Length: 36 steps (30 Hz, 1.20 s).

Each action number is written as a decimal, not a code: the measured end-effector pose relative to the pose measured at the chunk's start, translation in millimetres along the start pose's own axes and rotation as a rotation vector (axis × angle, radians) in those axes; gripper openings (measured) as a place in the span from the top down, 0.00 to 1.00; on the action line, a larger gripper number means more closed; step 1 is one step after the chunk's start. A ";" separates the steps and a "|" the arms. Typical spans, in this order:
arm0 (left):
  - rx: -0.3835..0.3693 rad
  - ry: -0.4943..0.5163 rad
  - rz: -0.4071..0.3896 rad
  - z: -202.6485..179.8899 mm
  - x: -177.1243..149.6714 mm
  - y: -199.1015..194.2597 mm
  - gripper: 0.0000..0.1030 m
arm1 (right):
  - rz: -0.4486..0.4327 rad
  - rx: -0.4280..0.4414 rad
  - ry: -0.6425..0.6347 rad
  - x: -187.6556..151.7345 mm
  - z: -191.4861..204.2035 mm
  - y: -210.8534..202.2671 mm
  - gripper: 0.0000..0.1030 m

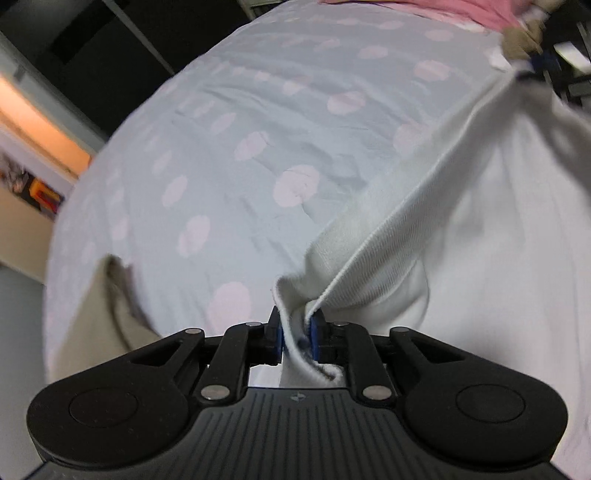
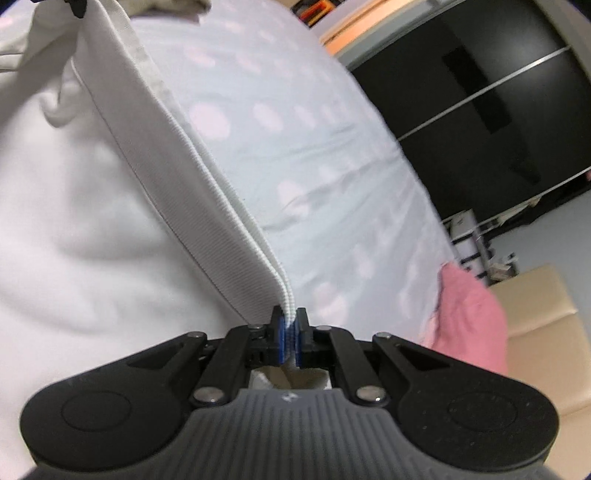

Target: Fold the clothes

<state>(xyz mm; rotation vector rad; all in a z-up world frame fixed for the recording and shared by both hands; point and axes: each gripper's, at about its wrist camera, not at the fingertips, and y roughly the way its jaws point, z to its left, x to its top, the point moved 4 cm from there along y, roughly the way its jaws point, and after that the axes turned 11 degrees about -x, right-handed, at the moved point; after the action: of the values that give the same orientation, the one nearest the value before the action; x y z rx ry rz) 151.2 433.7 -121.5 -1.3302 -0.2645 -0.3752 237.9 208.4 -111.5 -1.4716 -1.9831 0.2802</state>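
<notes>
A bed covered by a pale blue-grey sheet with large pink polka dots (image 1: 229, 155) fills most of both wrist views, its surface creased in shallow wrinkles. Over it hangs a white knit garment with a ribbed hem band (image 1: 480, 236), the largest of the clothes in sight; its soft body spreads across the right side of the left wrist view and the left side of the right wrist view (image 2: 74, 206). The ribbed band (image 2: 207, 206) is stretched taut in a straight line between the two tools, lifted off the sheet.

A pink fabric garment (image 2: 469, 314) lies bunched at the edge of the bed, and shows again as a pink strip at the top of the left wrist view (image 1: 424, 11). A beige padded piece of furniture (image 2: 543, 332) stands just beside the bed. Dark glossy wardrobe doors with thin silver rails (image 2: 480, 122) stand beyond the mattress.

The left gripper (image 1: 297, 334) has its jaws closed tight on a gathered corner of the white band, the cloth bulging out between the blue pads (image 1: 315, 332). The right gripper (image 2: 290, 338) is likewise clamped on the other end of the band, the ribbed edge pinched between its blue pads (image 2: 282, 338).
</notes>
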 end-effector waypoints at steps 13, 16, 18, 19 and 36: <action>-0.059 -0.323 -0.171 46.6 -51.6 -32.3 0.46 | 0.060 0.073 0.398 -16.8 -33.3 32.6 0.55; -0.066 -0.363 -0.160 47.4 -65.8 -32.2 0.45 | 0.118 0.106 0.509 -39.2 -43.9 32.8 0.55; -0.063 -0.395 -0.148 47.1 -77.0 -27.0 0.45 | 0.160 0.133 0.597 -55.8 -48.3 38.9 0.55; -0.060 -0.414 -0.142 46.9 -83.1 -22.6 0.45 | 0.182 0.154 0.652 -65.8 -50.2 41.1 0.55; -0.102 -0.755 -0.154 86.1 -127.9 1.3 0.95 | 0.339 0.311 1.039 -130.6 -27.1 64.8 0.97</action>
<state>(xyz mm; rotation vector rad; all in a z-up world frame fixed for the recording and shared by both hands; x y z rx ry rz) 37.4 532.6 -154.2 -1.5151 -0.9910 0.0056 326.1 106.1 -172.4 -1.3289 -0.8272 -0.0506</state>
